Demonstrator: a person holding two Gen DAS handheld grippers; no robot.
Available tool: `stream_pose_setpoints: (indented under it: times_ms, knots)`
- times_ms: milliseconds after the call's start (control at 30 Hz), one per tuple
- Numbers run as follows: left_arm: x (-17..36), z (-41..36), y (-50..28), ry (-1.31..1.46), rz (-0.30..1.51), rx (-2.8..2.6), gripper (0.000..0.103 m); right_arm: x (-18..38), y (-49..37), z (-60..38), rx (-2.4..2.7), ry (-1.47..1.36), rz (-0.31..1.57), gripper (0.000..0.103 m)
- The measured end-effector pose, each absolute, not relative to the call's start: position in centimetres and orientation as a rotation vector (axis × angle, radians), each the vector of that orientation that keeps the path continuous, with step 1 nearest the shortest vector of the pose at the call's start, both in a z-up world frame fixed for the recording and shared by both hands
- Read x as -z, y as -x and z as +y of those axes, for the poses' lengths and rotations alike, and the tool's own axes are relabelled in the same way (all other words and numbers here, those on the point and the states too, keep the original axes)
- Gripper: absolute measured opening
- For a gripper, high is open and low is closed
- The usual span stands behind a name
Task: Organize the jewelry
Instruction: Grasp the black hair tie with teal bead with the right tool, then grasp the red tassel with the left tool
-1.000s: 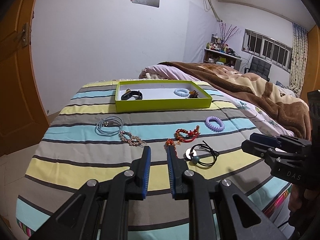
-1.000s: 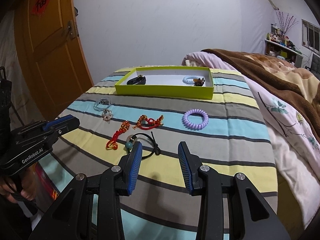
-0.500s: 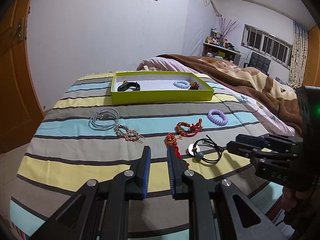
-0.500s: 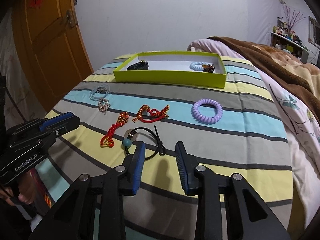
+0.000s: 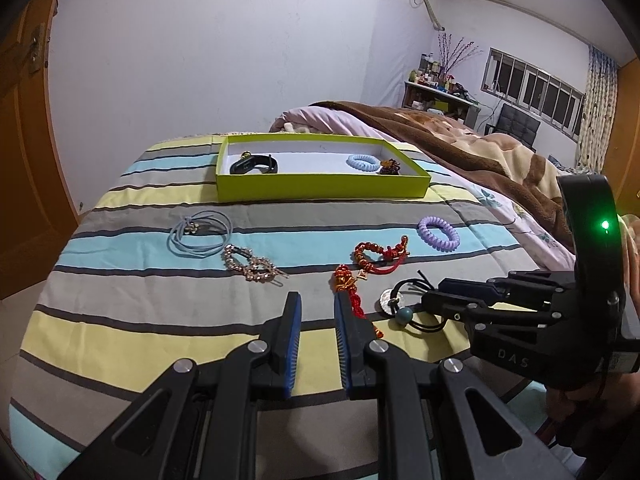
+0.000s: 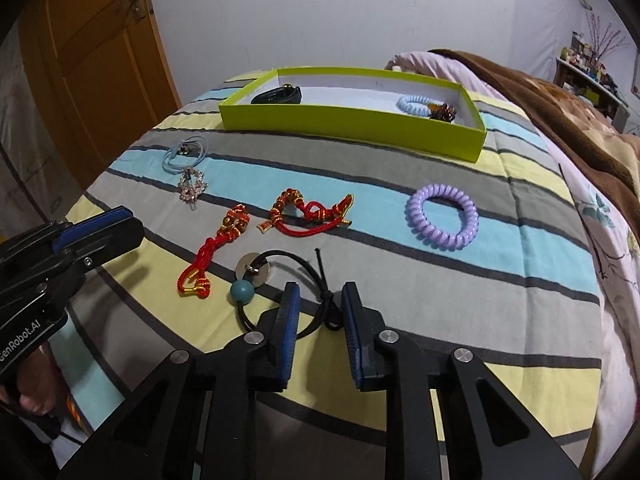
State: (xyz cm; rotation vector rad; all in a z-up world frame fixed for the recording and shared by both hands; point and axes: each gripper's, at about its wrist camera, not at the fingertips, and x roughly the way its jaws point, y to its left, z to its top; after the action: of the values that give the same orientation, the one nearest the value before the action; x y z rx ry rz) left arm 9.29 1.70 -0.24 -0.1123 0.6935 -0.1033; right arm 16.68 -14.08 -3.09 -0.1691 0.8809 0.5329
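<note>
**Pick Up the Black Hair Tie**

My right gripper [image 6: 316,312] has just been narrowing around the black hair tie [image 6: 280,276], near edge of the bed; pads not yet pressing. I should pinch at the knot, lift straight, then carry to the green tray [image 6: 352,128], far side.

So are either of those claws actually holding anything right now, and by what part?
Nothing is held yet. The right claw has been closing around the knot of the black hair tie, pads not pressing. The left claw hovers open, nothing between its fingers.
</note>
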Motion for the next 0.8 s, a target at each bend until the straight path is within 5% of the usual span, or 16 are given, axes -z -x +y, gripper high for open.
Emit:
stream_pose_setpoints:
  times_ms: [67,633,800]
  knots:
    - [0.3,1.5,-9.6,0.116,0.699,0.114,0.025,3.1,-16.7,-14.3,-0.517,0.176,0.879,0.007]
    - [2.8,-1.7,-12.5,0.053,0.849,0.126,0.026,2.9,-16.9,-17.7,-0.478,0.087,0.887,0.006]
    - [2.8,-2.2,-12.5,0.016,0.839,0.119,0.012,2.8,-16.8,-18.1,-0.482,0.069,0.879,0.006]
